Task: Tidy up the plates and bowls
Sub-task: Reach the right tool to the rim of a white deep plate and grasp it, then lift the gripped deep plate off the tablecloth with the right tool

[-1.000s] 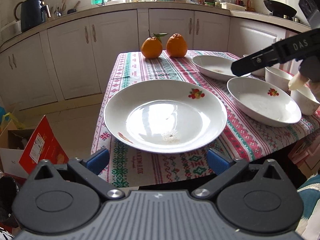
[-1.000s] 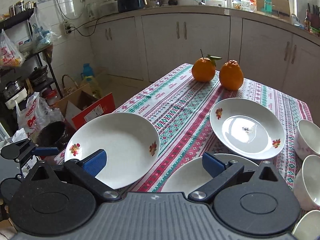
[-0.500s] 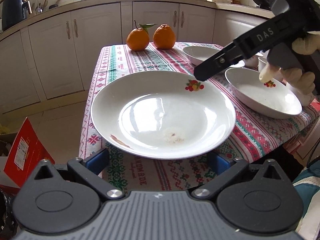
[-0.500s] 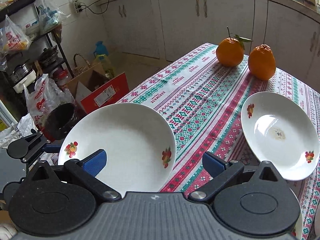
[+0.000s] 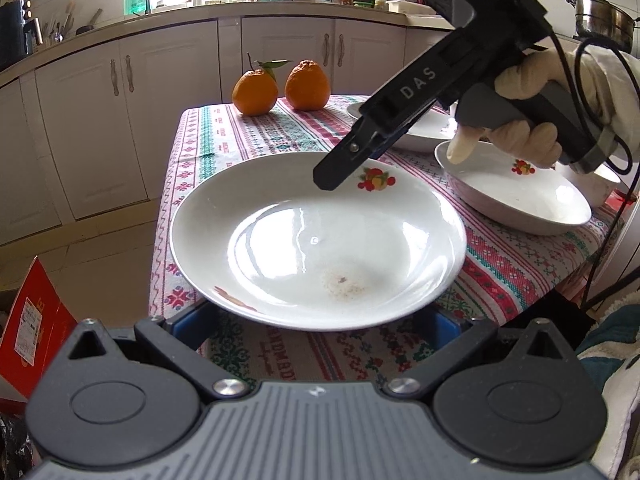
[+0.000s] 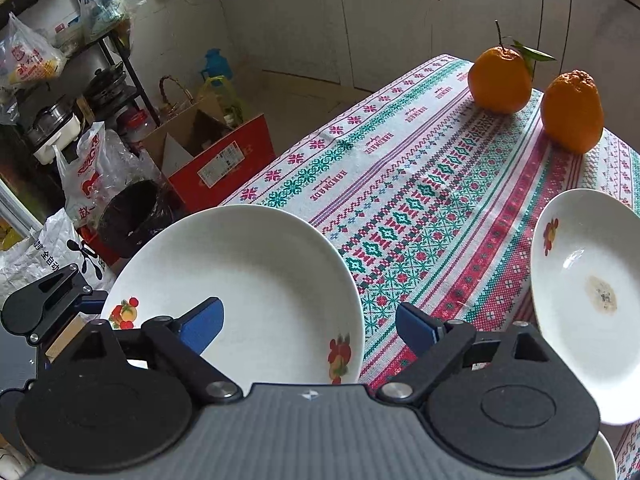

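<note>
— While the right tool (image 6: 310, 322) hangs over the near plate (image 5: 316, 240), is it gripping anything?

— No. Its jaws have just been closing in, yet the rim sits between the blue pads (image 6: 202, 322) untouched.

— And the left tool (image 5: 320, 320)?

— Spread wide and released, its pads low at the plate's near edge, which juts past the table (image 5: 248, 140) corner.

— Other dishes?

— A second plate (image 5: 516, 196) lies to the right, a third plate (image 5: 424, 130) behind it, near two oranges (image 5: 280, 88).
</note>
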A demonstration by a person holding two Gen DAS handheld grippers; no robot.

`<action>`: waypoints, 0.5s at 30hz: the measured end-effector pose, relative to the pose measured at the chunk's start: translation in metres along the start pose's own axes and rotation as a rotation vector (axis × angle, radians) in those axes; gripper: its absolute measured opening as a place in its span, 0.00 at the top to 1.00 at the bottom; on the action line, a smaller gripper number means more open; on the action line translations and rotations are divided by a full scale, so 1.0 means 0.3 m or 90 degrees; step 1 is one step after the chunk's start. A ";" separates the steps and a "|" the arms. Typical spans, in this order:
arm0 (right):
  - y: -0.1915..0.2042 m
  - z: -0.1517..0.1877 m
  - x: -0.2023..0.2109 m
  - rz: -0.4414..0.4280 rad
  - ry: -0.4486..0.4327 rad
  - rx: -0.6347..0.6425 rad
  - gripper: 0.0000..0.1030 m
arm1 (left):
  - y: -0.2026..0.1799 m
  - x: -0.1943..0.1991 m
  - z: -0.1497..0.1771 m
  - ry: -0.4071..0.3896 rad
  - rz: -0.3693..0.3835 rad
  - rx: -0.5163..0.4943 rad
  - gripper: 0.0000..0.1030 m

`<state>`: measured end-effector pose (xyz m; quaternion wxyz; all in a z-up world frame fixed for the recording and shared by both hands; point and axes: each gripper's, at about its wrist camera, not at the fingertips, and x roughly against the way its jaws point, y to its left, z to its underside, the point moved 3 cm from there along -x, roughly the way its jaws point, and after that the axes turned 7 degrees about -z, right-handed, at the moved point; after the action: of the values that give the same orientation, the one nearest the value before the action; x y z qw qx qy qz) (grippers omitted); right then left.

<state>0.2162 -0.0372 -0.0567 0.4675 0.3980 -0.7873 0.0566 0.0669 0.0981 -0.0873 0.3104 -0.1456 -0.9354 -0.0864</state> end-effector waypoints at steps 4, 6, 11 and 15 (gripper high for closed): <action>-0.001 -0.010 -0.021 -0.007 0.008 0.002 0.09 | 0.002 -0.001 -0.003 -0.003 0.004 -0.007 0.01; -0.002 -0.015 -0.030 -0.010 0.011 0.004 0.12 | 0.002 0.001 -0.003 -0.002 0.006 -0.009 0.03; -0.011 -0.033 -0.048 -0.025 0.019 0.001 0.20 | 0.008 0.008 -0.002 0.000 0.012 -0.006 0.06; -0.014 -0.045 -0.060 -0.039 0.025 0.003 0.24 | 0.011 0.008 -0.004 0.000 0.015 -0.008 0.07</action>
<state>0.2328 -0.0236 -0.0644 0.4832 0.4222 -0.7652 0.0517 0.0667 0.1014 -0.0847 0.3106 -0.1582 -0.9331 -0.0884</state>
